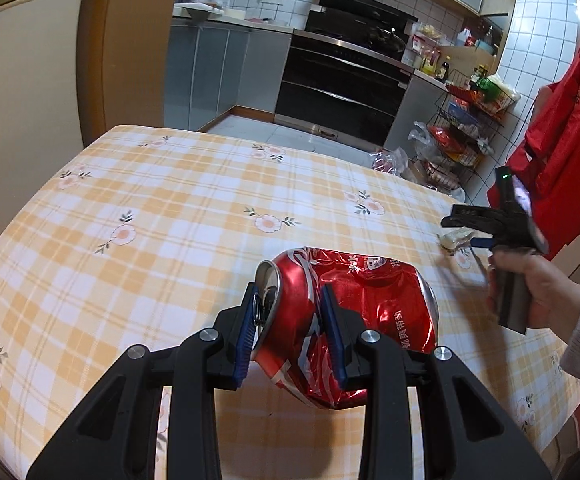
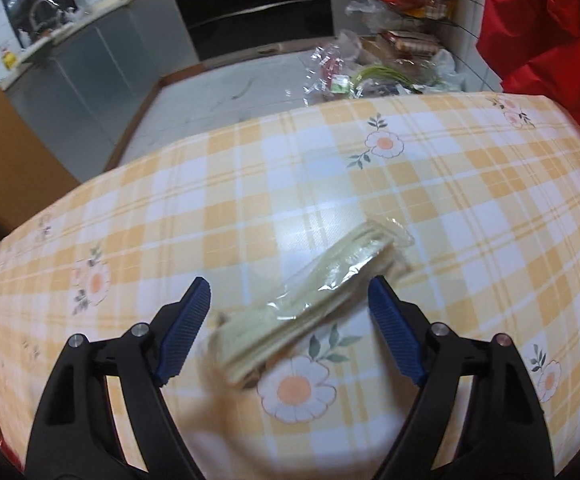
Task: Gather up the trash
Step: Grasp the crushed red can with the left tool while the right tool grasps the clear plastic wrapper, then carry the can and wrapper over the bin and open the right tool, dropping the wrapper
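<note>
tablecloth (image 1: 194, 200): left tool (image 1: 290, 332) grips can (image 1: 370, 300).

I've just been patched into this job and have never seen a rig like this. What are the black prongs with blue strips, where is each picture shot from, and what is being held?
No robot arm here: a person holds a hand tool with two fingers in each hand. Each tool carries a wide-angle camera that looks forward along its fingers, so the black prongs are the tool itself and the blue strips are its grip pads.

The left tool's picture shows the left gripper shut on a crushed red can, one pad at the top end, the other in the dent. At the right edge you see the person's right hand holding the right gripper.

The right tool's picture shows that gripper open, either side of a clear plastic packet lying on the checked tablecloth; its contents are blurred.
</note>
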{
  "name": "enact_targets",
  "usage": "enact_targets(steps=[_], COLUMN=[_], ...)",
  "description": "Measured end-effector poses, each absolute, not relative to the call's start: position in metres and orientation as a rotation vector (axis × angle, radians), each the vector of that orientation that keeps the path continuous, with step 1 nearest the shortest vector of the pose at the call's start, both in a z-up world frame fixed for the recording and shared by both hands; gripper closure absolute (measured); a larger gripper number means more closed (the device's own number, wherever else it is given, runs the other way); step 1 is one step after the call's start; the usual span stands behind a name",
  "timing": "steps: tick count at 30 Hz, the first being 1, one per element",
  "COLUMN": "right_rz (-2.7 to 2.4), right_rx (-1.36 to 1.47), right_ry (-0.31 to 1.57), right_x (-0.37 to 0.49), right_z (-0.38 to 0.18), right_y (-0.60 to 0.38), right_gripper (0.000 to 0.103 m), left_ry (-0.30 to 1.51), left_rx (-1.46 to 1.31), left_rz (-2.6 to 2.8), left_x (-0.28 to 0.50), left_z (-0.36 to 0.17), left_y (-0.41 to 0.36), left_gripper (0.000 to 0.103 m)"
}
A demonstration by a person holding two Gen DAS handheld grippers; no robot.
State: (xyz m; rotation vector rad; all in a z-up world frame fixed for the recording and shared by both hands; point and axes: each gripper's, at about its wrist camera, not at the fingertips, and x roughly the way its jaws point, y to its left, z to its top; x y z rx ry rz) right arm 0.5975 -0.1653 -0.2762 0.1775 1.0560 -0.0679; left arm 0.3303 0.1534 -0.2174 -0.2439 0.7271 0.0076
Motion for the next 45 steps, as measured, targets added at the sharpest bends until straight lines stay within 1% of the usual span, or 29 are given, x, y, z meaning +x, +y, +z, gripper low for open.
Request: enact_targets(steps=[1,3,4,5,6,7,8,10,12,17,23,28,39,45], right_rz=[-0.078,-0.073,-0.051,-0.011,0.021,0.040,0.052,0.093,0.150,0.231,0.306,0.354,0.422,0.443], right_rx=[0.136,0.088,0.081,0.101,0.118,0.121,0.119,0.105,0.089,0.181,0.186,0.164,0.208,0.250], right_ry=[1.058,1.064,1.064,1.065,1.068,1.073,1.073,1.058,1.028,1.005,0.942,0.907,0.836,0.803], right_x=[0.599,0.596,0.592,0.587,0.579,0.573,0.568,0.550,0.526,0.459,0.367,0.305,0.203,0.156], right_z=[-0.276,-0.277,-0.276,-0.275,-0.274,-0.273,-0.273,-0.268,-0.260,-0.248,-0.222,-0.199,-0.149,-0.137], right_y=[-0.162,-0.157,-0.158,-0.160,-0.164,-0.167,-0.168,-0.173,-0.176,-0.192,-0.203,-0.214,-0.224,-0.226], right_gripper=[0.026,0.042,0.056,0.065,0.068,0.075,0.080,0.085,0.086,0.086,0.087,0.087,0.086,0.086], left_ry=[0.725,0.721,0.719,0.717,0.714,0.712,0.714,0.720,0.726,0.739,0.740,0.749,0.714,0.685], left_rx=[-0.249,-0.257,-0.257,-0.256,-0.252,-0.252,-0.257,-0.274,-0.288,-0.315,-0.322,-0.316,-0.289,-0.267], left_rz=[0.007,0.006,0.005,0.005,0.003,0.002,0.002,-0.001,-0.002,-0.013,-0.027,-0.047,-0.096,-0.124], left_x=[0.328,0.323,0.322,0.320,0.317,0.314,0.310,0.305,0.295,0.266,0.234,0.205,0.148,0.112], left_z=[-0.217,-0.214,-0.214,-0.212,-0.211,-0.210,-0.211,-0.212,-0.211,-0.206,-0.192,-0.182,-0.146,-0.128], left_y=[0.155,0.156,0.157,0.155,0.154,0.152,0.151,0.149,0.146,0.134,0.122,0.108,0.083,0.067], left_gripper=[0.072,0.072,0.072,0.072,0.072,0.072,0.072,0.072,0.072,0.072,0.072,0.072,0.072,0.072])
